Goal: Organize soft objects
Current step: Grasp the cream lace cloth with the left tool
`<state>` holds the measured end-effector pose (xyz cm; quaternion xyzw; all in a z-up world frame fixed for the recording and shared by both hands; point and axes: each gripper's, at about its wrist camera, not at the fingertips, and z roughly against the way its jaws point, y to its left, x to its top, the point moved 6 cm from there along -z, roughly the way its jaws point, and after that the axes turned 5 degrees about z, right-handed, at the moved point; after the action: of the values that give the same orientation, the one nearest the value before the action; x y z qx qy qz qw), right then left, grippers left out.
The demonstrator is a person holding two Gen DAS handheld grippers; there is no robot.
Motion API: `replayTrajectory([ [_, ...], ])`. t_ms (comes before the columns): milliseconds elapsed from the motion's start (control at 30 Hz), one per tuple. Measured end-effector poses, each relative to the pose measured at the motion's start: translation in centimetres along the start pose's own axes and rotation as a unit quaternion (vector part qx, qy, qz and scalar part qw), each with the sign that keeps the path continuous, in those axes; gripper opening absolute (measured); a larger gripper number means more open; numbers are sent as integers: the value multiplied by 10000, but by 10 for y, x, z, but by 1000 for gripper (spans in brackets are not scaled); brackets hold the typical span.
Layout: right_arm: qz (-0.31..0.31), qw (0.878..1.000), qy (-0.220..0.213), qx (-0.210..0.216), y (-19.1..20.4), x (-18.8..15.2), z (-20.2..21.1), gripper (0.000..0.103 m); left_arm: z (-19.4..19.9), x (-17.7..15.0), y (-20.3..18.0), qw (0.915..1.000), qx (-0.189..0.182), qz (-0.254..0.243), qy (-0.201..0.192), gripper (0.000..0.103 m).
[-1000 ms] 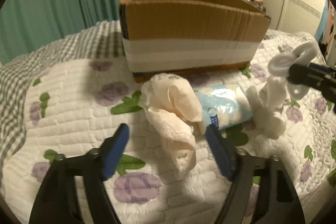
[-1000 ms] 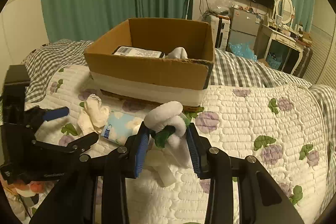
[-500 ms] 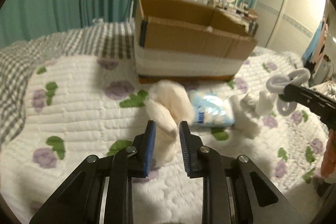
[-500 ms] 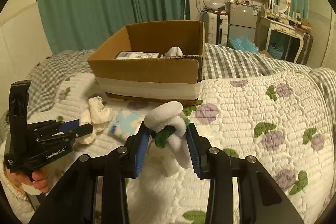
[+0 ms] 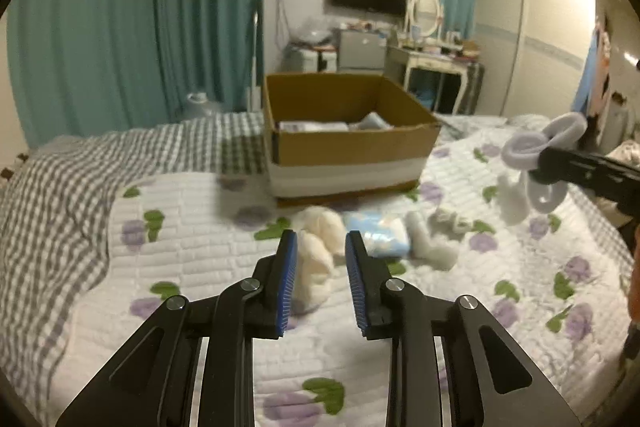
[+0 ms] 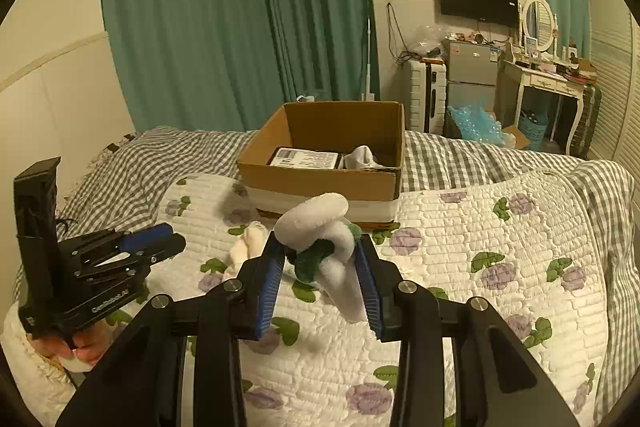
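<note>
My left gripper (image 5: 320, 243) hangs above the quilt with its jaws opening. The cream lace cloth (image 5: 316, 259) shows in the gap, but the right wrist view has that cloth (image 6: 246, 247) lying on the quilt beyond the bare tips of the left gripper (image 6: 172, 245). My right gripper (image 6: 319, 249) is shut on a white sock bundle (image 6: 316, 219) with a green part, lifted off the bed; that sock bundle (image 5: 532, 147) also shows at the right of the left wrist view. The open cardboard box (image 5: 352, 147) stands behind.
A blue-and-white pack (image 5: 378, 233), a white sock (image 5: 432, 247) and a small grey one (image 5: 452, 221) lie in front of the box. A labelled packet (image 6: 304, 158) and a pale sock lie inside the box. A hand (image 6: 68, 347) holds the left gripper.
The left jaws closed in around the cream cloth, then rose and drew back with the cloth left on the quilt. The right gripper lifted with its sock bundle.
</note>
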<state>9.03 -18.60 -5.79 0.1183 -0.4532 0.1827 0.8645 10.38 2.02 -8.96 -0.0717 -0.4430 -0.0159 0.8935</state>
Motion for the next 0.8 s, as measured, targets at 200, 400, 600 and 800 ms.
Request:
replayTrajectory([
  [200, -77, 9998, 102, 141, 0, -2, -8, 36, -19, -5, 4, 9997, 233, -41, 90, 75],
  [400, -182, 9987, 387, 266, -13, -2, -43, 36, -56, -4, 9, 9986, 384, -40, 374, 76],
  [600, -29, 9946, 987, 318, -17, -13, -98, 42, -102, -17, 14, 9963, 390, 34, 764, 76],
  [800, -154, 9931, 1134, 251, -23, -31, -130, 79, -125, -28, 12, 9948, 356, -36, 957, 76],
])
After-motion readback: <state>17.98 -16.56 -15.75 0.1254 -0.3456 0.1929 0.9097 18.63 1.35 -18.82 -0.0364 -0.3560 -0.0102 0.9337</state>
